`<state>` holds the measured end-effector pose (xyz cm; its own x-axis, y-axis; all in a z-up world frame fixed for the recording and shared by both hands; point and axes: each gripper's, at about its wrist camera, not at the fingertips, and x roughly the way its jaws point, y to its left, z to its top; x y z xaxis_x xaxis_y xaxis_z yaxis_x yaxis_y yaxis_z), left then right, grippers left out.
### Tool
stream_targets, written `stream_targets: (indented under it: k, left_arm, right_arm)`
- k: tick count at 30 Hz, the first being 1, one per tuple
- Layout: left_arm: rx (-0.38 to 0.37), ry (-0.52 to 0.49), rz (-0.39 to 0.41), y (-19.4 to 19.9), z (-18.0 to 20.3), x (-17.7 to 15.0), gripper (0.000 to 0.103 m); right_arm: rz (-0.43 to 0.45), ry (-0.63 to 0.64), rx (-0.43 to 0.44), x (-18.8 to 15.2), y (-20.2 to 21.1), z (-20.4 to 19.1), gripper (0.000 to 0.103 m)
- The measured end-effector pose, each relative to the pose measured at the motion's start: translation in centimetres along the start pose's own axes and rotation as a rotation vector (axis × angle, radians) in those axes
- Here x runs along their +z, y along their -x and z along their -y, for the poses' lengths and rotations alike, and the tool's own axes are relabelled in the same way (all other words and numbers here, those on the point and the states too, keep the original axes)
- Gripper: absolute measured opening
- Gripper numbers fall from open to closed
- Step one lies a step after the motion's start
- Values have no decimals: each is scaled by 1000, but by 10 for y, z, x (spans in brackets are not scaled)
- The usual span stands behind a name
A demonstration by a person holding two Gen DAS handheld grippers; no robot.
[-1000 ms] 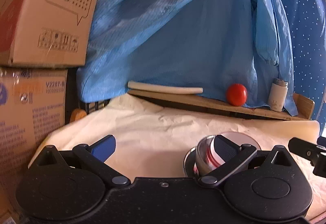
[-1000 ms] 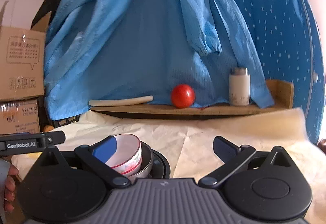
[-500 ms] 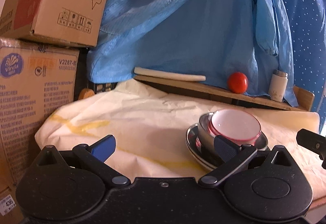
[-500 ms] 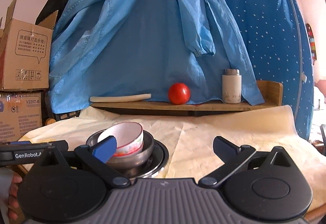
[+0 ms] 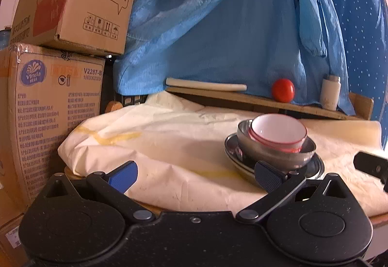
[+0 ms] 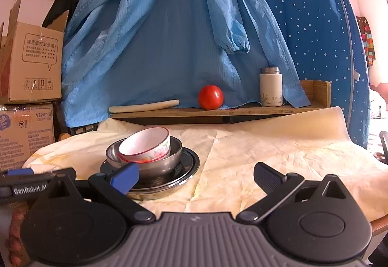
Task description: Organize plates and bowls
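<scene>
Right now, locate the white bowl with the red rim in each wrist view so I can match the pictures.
Left wrist: white bowl sits right of centre, nested in the steel bowl.
Right wrist: white bowl sits left of centre, tilted in the steel bowl.
Shared landmark: red ball on the wooden shelf behind.

A creased cream cloth (image 6: 278,145) covers the counter (image 5: 378,219). On the cloth sits a steel plate (image 6: 186,170). A wooden shelf (image 6: 218,112) lies behind.
</scene>
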<state>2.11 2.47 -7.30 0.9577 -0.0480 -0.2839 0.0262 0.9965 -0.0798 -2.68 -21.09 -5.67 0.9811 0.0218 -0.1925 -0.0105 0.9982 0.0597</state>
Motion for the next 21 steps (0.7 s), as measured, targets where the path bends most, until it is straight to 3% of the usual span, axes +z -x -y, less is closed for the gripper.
stream_targets:
  k: [21]
  left_arm:
    - [-12, -23, 0, 8, 5, -7, 102]
  right_arm:
    - [-12, -5, -7, -10, 4, 0, 103]
